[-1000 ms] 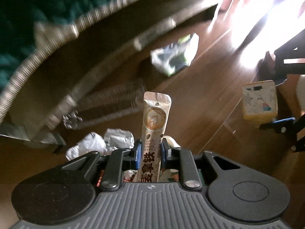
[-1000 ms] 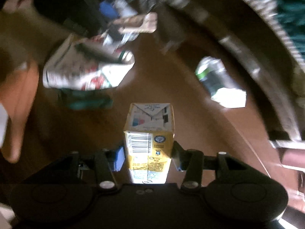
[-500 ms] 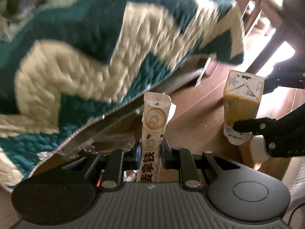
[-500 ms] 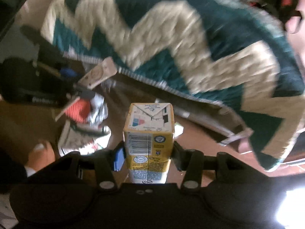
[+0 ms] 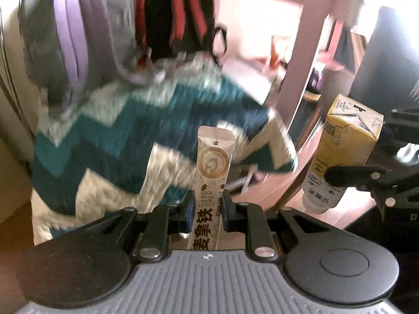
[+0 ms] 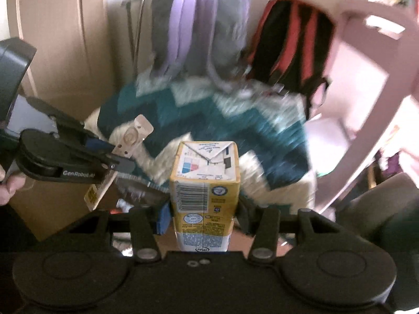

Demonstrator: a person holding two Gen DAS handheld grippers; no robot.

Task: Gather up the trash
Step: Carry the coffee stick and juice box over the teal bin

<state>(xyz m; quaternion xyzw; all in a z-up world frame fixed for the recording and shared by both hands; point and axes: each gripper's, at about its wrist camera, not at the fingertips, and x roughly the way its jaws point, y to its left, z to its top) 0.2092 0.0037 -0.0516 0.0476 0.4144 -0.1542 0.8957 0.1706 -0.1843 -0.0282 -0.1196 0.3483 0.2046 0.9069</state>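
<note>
My left gripper (image 5: 207, 204) is shut on a beige latte stick sachet (image 5: 213, 167), held upright; it also shows at the left of the right wrist view (image 6: 131, 138). My right gripper (image 6: 203, 214) is shut on a yellow drink carton (image 6: 205, 185), held upright; the carton also shows at the right of the left wrist view (image 5: 343, 151). Both grippers are raised side by side, in front of a teal and cream zigzag blanket (image 5: 125, 136).
A grey and lilac backpack (image 5: 78, 36) and a black and red backpack (image 5: 172, 13) stand behind the blanket. A pale wooden post (image 5: 309, 60) rises at the right. A beige wall panel (image 6: 60, 52) is at the left. The views are blurred by motion.
Both grippers have lifted away from the floor litter with their items still held. The views now face the blanket and backpacks instead of the floor.
</note>
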